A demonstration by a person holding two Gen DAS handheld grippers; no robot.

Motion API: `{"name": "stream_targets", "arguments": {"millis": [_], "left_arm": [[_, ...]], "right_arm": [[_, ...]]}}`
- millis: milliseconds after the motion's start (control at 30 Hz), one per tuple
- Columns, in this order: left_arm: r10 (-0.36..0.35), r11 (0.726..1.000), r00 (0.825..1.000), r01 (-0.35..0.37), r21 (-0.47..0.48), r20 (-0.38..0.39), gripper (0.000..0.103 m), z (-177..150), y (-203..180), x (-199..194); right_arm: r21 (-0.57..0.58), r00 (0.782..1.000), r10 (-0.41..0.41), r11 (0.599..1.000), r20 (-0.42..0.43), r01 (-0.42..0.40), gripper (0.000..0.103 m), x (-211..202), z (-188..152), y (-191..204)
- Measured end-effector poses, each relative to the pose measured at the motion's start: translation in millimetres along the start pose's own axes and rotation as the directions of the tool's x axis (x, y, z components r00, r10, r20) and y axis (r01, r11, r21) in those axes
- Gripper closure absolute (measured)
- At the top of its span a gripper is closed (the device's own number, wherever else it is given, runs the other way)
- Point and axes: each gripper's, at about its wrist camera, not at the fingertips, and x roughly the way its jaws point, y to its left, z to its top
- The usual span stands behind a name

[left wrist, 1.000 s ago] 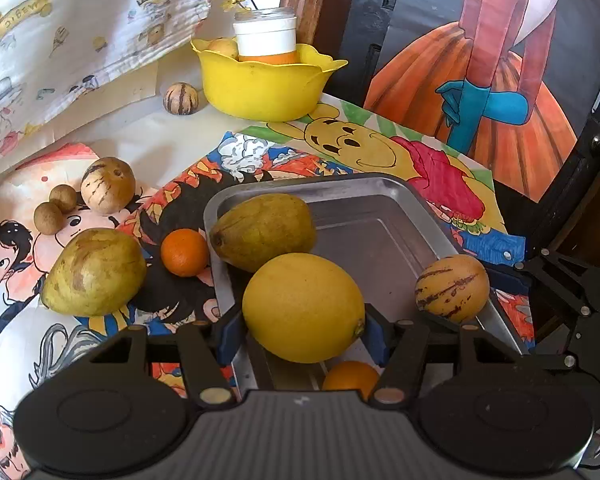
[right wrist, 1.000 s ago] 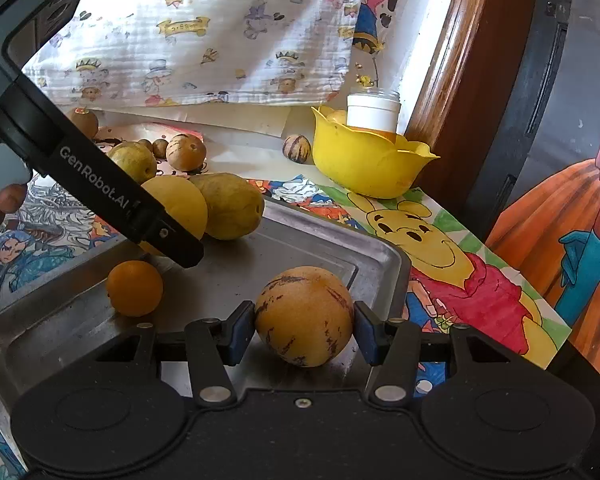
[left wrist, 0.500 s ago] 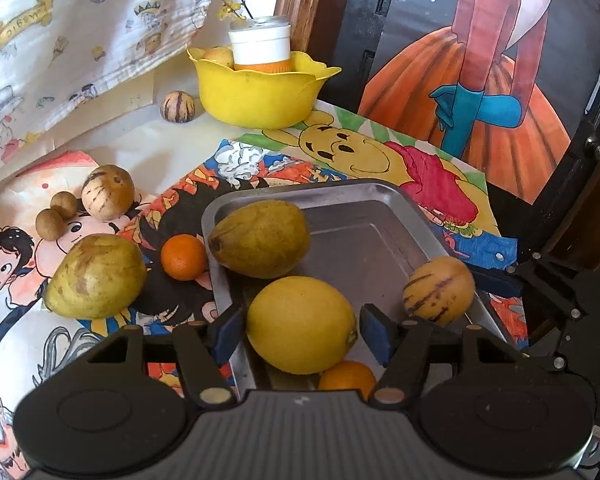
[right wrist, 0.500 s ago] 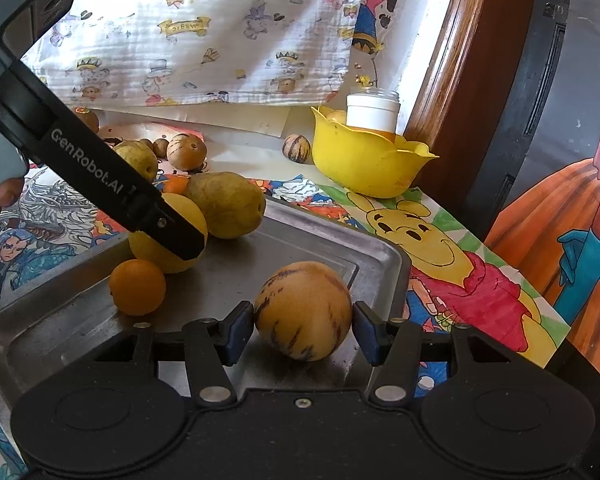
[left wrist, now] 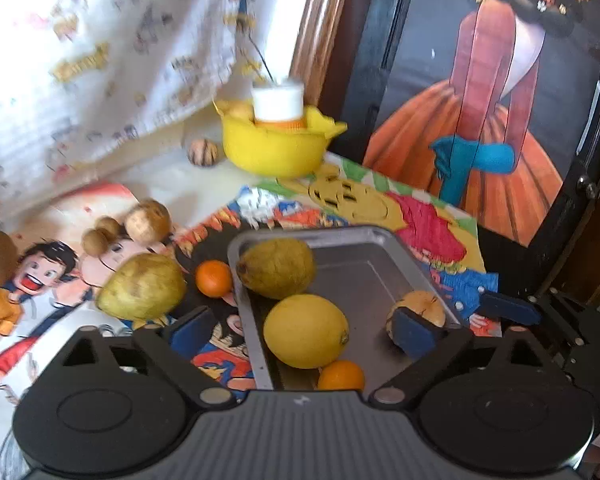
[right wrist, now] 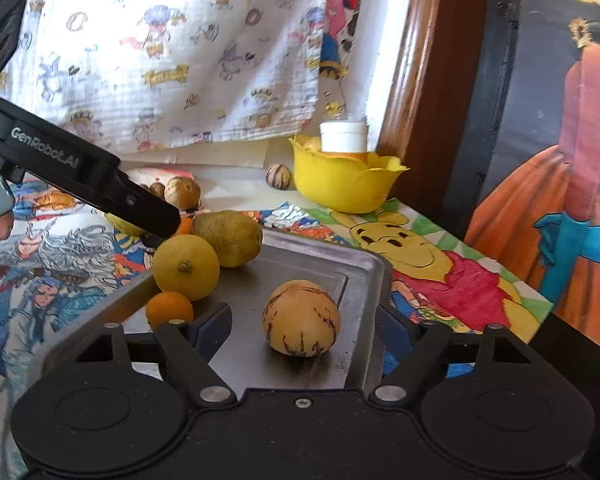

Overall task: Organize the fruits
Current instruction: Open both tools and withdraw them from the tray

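Near the tray's [right wrist: 364, 280] right edge, wide right tongs [right wrist: 304, 334] flank the striped melon [right wrist: 301, 318] — firm, smooth, roll-prone; left tongs [left wrist: 300, 330] wide too — grip its middle.

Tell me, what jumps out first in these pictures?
Probably the metal tray of fruit on the cartoon-printed table cover: a yellow lemon, a green pear, a small orange and a striped round fruit between the open right hand-held gripper. Behind stands a bright yellow bowl.
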Motion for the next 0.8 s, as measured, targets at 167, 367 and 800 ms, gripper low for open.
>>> {"name": "stream_targets", "arguments": {"millis": [167, 367, 800], "left_arm": [[0.030, 0.999, 0.997, -0.032, 0.024, 0.074, 0.000, -7.6, -3.9, -28.0], [0.057, 0.997, 0.991, -0.062, 0.036, 0.118, 0.000, -22.1, -1.2, -57.8], [0.123, 0.988, 0.986, -0.132, 0.077, 0.112, 0.000, -69.2, 14.6, -103.8]], "right_arm": [[0.033, 1.000, -0.006, 0.999, 0.018, 0.006, 0.011, -27.0, 3.2, 11.3], [0.084, 0.999, -0.014, 0.996, 0.033, 0.011, 0.003, -56.9, 5.9, 25.9], [0.241, 0.999, -0.041, 0.970, -0.012, 0.043, 0.001, -104.7, -15.2, 64.4]]}}
